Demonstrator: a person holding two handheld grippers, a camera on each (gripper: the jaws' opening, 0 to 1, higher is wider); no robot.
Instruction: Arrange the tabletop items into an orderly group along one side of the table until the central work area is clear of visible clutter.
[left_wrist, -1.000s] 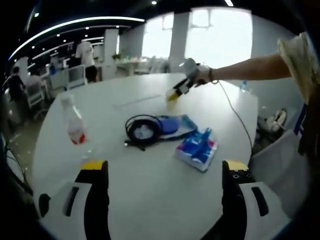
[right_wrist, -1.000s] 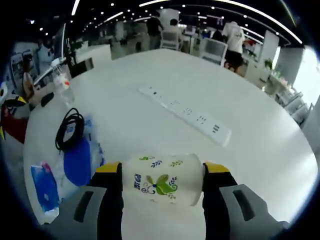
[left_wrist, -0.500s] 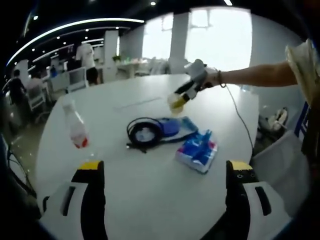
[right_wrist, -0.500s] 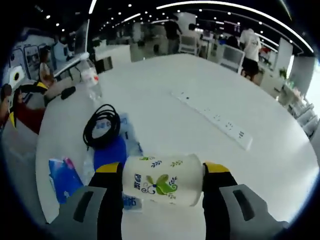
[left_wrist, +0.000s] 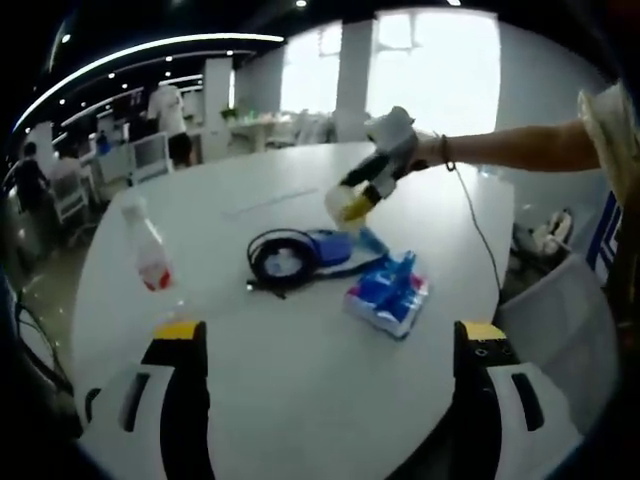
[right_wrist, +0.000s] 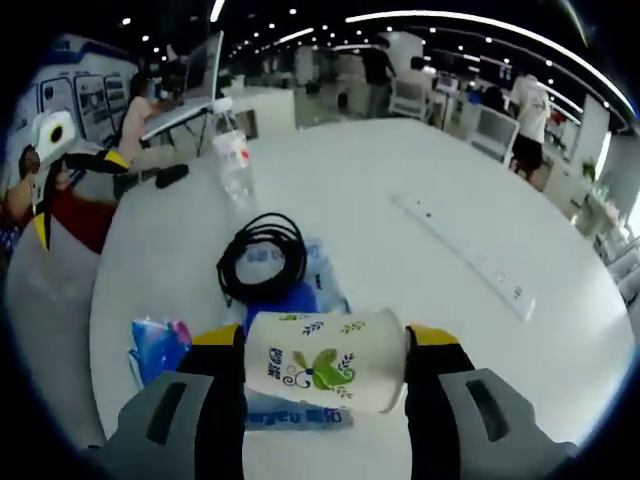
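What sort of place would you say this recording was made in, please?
Most likely an open-plan office: a large white meeting table carrying a power strip, rows of desks with a monitor behind, and ceiling light strips overhead.

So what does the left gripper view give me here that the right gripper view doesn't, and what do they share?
Left gripper view: the left gripper with jaws wide apart and nothing between them, and the person's bare arm reaching over the table.

Right gripper view: the leaf print on the paper cup clamped in the right gripper, and the power strip clearly.

Both: the white table, plastic bottle, coiled black cable, blue tissue pack, and the cup.
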